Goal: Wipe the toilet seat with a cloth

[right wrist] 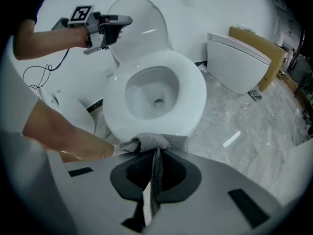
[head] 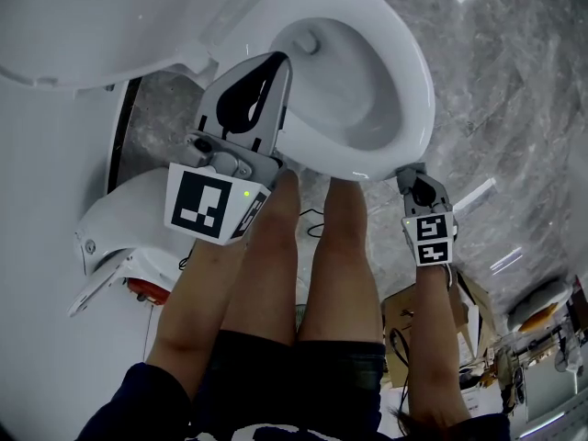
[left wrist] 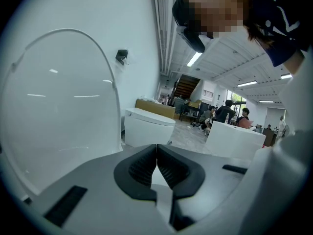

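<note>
Toilet seat [right wrist: 193, 94], white, lying down on the bowl, with the lid [right wrist: 142, 16] raised behind it, so the whole ring is open to wiping. Cloth [right wrist: 155, 142], grey, waffle-textured, bunched at the front edge of the seat on the side nearest the person and apparently touching it; a thin tail runs back between the jaws. Right gripper [right wrist: 153, 155]: jaws clamped on the cloth with only that narrow fold between them, held low and aimed at the front rim, probably so the wad can be pressed and drawn along the ring; how much of the ring is already wiped cannot be told. Left gripper [head: 268, 70]: jaws pressed together, nothing between them, held up over the seat's left side near the lid, seemingly just out of the wiping path. Legs [head: 322, 246] of the person, bare, right at the front of the bowl. Second toilet [right wrist: 239, 58] off to the right on the grey marble floor [right wrist: 254, 126]
</note>
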